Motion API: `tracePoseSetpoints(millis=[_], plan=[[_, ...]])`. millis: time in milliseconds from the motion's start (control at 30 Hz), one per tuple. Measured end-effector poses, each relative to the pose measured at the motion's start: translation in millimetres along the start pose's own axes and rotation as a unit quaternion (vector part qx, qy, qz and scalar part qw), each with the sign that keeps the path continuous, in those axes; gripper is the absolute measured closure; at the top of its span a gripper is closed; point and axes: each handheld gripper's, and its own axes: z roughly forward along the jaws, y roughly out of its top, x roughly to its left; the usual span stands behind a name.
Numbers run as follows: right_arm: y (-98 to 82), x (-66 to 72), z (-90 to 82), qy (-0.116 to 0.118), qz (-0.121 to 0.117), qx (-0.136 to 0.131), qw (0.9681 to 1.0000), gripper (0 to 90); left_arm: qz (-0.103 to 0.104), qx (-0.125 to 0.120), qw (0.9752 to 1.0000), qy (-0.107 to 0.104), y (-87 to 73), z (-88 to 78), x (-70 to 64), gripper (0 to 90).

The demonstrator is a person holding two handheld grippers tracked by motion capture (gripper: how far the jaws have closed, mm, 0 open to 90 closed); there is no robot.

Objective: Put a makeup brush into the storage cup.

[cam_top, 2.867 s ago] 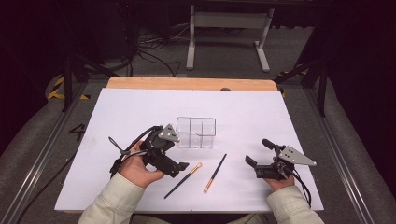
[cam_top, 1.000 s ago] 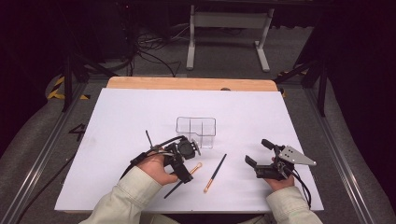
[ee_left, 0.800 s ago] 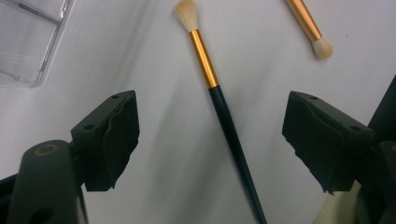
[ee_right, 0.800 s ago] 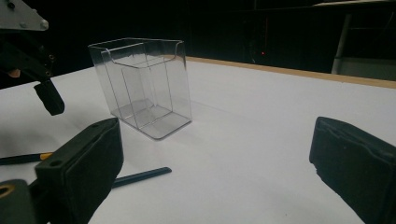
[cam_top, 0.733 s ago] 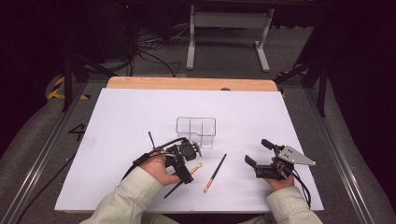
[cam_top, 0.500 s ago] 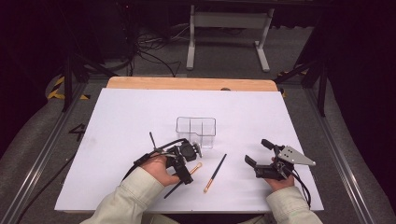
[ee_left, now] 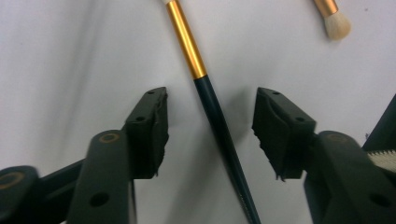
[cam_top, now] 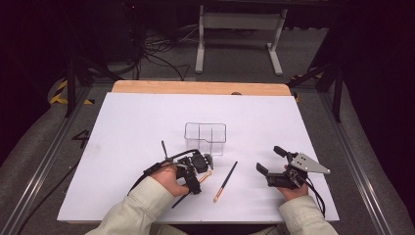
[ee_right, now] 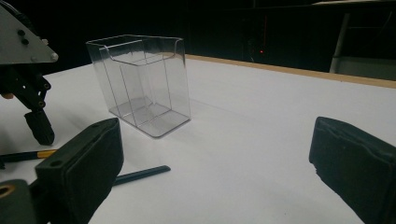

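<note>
Gold-banded slim round brush handle (ee_left: pixel 205 88) lies between left claw (ee_left: pixel 210 116) pads just closing, seemingly untouched; right claw (ee_right: pixel 210 154) spread.

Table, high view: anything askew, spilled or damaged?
Nothing stands out. The clear organizer stands upright and empty, two brushes lie flat on the white table, and the left gripper straddles one brush handle, pads not touching.

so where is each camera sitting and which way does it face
High view: above the person's side, facing forward and down on the white table; forearms, both grippers show.
Left gripper view: rides the left gripper, facing down at a dark-handled brush between open, closing jaws.
Right gripper view: low over the table, facing the clear organizer, shared with high view.
</note>
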Motion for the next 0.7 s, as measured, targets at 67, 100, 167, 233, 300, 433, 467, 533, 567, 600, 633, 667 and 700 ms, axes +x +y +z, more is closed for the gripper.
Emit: tracePoseSetpoints(millis=[67,100,167,233,300,433,467,533,567,600,633,667,700], plan=[[0.0,0.3,0.3,0.0,-0.001,0.0,1.0,3.5,-0.002,0.001,1.0,0.001,-0.1,-0.3,-0.2,50.3],[0.0,0.4,0.3,-0.001,-0.002,0.001,1.0,3.4,-0.003,0.002,1.0,0.0,-0.1,-0.4,-0.5,51.5],[0.1,0.6,0.5,-0.001,-0.003,0.002,1.0,3.5,-0.004,0.004,1.0,0.004,0.0,-0.4,-1.1,53.9],[0.1,0.6,0.5,-0.001,-0.002,0.002,1.0,3.4,-0.002,0.005,1.0,0.005,0.2,-0.4,-1.5,57.1],[0.1,0.6,0.5,-0.002,-0.002,0.002,1.0,3.4,0.001,0.006,1.0,0.003,0.4,-0.1,-2.5,64.1],[0.1,0.4,0.5,-0.002,0.0,0.002,1.0,3.8,-0.004,0.014,0.9998,0.011,1.5,-0.1,-3.9,72.2],[0.1,0.4,0.5,-0.002,0.0,0.002,1.0,3.8,-0.01,0.017,0.9997,0.017,1.9,0.1,-4.4,72.2],[0.1,0.2,0.6,-0.002,0.0,0.002,1.0,3.8,-0.015,0.019,0.9993,0.028,2.4,0.9,-5.9,78.2],[0.1,0.1,0.7,-0.002,0.001,0.003,1.0,3.8,-0.016,0.019,0.9992,0.03,2.6,1.1,-5.8,79.9],[0.1,0.0,0.7,-0.002,0.001,0.003,1.0,3.8,-0.019,0.019,0.9992,0.031,2.8,1.2,-5.9,80.9],[0.1,0.0,0.7,-0.002,0.001,0.003,1.0,3.8,-0.02,0.023,0.999,0.032,3.3,0.8,-6.0,81.4],[0.1,0.0,0.7,-0.003,0.001,0.003,1.0,3.8,-0.022,0.024,0.9989,0.033,3.3,1.1,-6.8,81.7],[0.1,0.0,0.7,-0.003,0.001,0.003,1.0,3.8,-0.022,0.024,0.9988,0.035,3.5,1.2,-7.6,81.9]])
